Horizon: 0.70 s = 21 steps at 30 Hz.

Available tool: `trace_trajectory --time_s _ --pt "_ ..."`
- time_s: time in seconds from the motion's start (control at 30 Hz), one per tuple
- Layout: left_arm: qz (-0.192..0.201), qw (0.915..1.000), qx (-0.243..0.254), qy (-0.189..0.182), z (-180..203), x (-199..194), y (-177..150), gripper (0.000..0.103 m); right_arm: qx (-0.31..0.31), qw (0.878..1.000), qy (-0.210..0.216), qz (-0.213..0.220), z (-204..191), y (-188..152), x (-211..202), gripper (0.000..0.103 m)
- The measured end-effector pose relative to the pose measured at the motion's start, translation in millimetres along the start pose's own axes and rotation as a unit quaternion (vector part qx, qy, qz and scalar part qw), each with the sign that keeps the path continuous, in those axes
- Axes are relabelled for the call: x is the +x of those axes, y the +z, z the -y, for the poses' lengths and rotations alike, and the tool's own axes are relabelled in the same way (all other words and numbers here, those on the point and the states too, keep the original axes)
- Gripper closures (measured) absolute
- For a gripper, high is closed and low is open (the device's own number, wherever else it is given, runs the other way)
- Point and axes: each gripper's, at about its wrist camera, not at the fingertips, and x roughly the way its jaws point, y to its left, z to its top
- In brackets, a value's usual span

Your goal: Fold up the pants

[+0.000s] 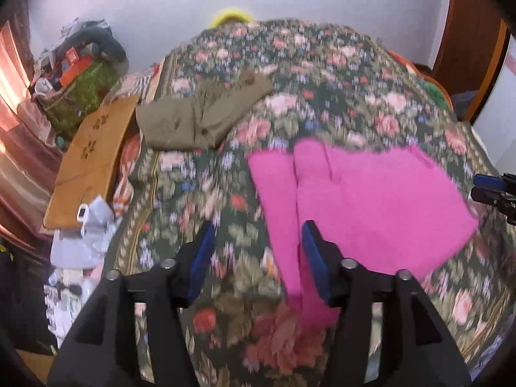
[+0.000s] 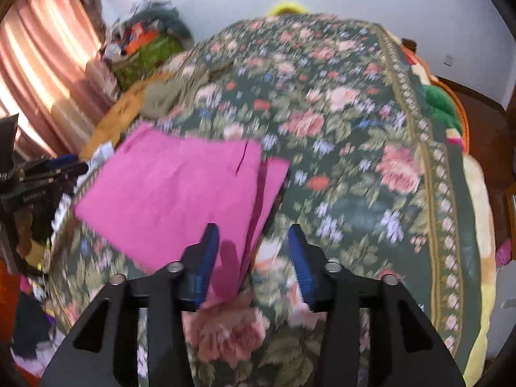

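Pink pants (image 1: 361,200) lie flat, partly folded, on a floral bedspread (image 1: 338,74); they also show in the right wrist view (image 2: 174,193). My left gripper (image 1: 258,229) is open and empty, hovering above the pants' near left edge. My right gripper (image 2: 253,232) is open and empty above the pants' near right corner; it also shows at the right edge of the left wrist view (image 1: 493,190). Both views are motion-blurred.
Folded olive-brown pants (image 1: 200,113) lie at the far left of the bed. An orange mat (image 1: 93,158) and clutter (image 1: 80,64) sit beyond the bed's left side. A green cushion (image 2: 441,106) lies at the right edge. A curtain (image 2: 42,64) hangs left.
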Motion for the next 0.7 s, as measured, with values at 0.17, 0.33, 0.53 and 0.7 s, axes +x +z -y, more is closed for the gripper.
trace_trajectory --time_s 0.17,0.33,0.53,0.7 --pt "0.027 0.9994 -0.001 -0.023 7 9 31 0.023 0.005 1.000 -0.003 0.012 2 26 9 0.055" --pt "0.013 0.9989 0.021 -0.039 21 35 52 0.023 0.015 1.000 0.014 -0.017 6 48 42 0.055" --pt "-0.016 0.9982 0.035 -0.046 29 67 56 0.025 0.026 0.997 0.042 -0.052 5 58 79 0.056" --pt "-0.039 0.9967 0.038 -0.060 28 83 48 0.045 -0.010 0.997 0.039 -0.066 -5 58 92 0.078"
